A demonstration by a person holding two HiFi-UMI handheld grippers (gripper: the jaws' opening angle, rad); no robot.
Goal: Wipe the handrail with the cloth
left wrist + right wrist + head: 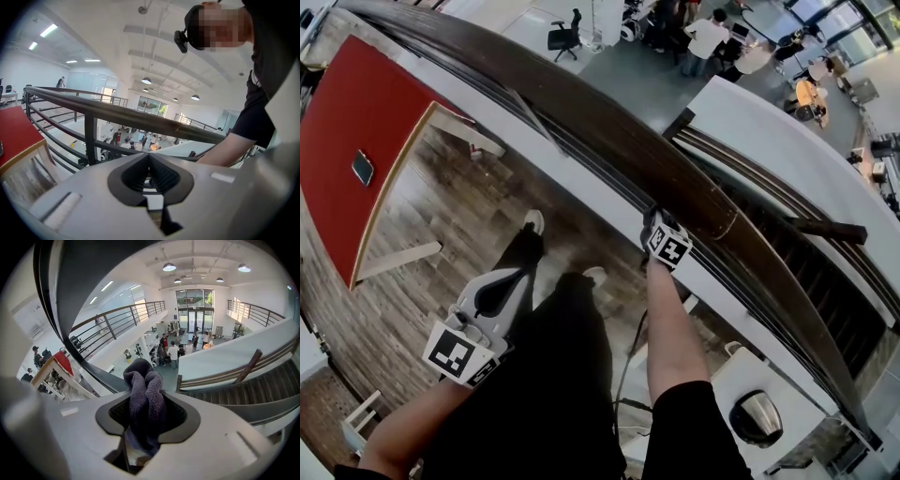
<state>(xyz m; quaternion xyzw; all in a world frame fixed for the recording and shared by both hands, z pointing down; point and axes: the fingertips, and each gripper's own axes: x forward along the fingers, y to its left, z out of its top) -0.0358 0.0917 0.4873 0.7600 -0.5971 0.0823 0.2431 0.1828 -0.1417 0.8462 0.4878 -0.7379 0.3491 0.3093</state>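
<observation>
Bright, even indoor light from ceiling lamps (169, 266) & windows, strong fisheye warp, dark vignette corners

In the right gripper view the lower end of the cloth (143, 376) goes down between the jaws of the right gripper (146, 397) and is hidden in its body. The rail (79, 301) there is only a dark blurred band, cut by the top edge.

In the head view the rail (609, 141) leaves the picture at the top left and at the bottom right. The right gripper (664, 234) lies against it, so its jaws and the cloth are hidden; whether the cloth touches the rail, I cannot tell. The red table (356, 141) is cut by the left edge, and the dark thing (363, 168) on it is too small to name. The people (703, 37) on the floor below are also too small to make out.

In the left gripper view the arm (227, 149) hides the far part of the rail (131, 115).
</observation>
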